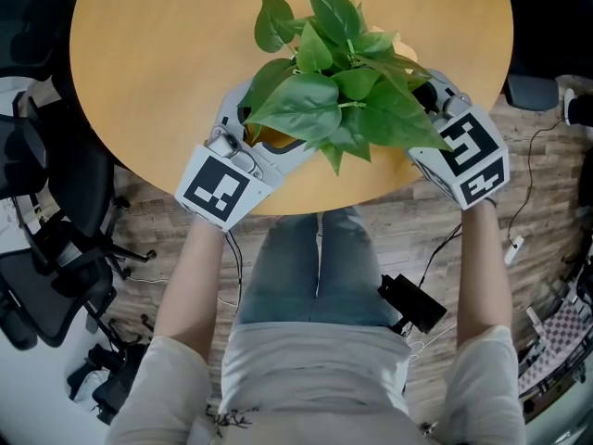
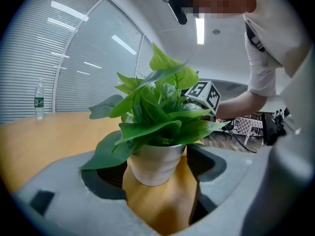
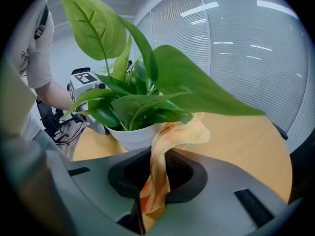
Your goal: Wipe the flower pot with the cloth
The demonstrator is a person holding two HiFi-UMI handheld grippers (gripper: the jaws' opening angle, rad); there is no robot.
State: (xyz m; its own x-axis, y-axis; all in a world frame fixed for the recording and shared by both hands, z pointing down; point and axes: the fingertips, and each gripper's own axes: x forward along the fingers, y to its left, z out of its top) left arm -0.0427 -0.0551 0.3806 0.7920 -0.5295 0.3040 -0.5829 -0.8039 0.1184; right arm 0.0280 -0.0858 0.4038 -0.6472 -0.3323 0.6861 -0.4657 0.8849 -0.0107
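Note:
A leafy green plant point(image 1: 338, 91) stands in a white ribbed pot point(image 2: 155, 163) on the round wooden table point(image 1: 157, 54), close to its front edge. My left gripper point(image 1: 269, 128) is at the pot's left side, open; its jaws stand wide on either side of the pot's base point(image 2: 155, 177) with gaps showing. From the right, my right gripper point(image 1: 422, 100) is shut on an orange cloth point(image 3: 160, 171). That cloth rises from the jaws to the pot's point(image 3: 133, 134) rim. In the head view the leaves hide most of the pot.
A water bottle point(image 2: 39, 101) stands far back on the table. Below the table edge are the person's legs, a black box with cables point(image 1: 412, 302) on the wooden floor, and black office chairs point(image 1: 46, 248) at the left.

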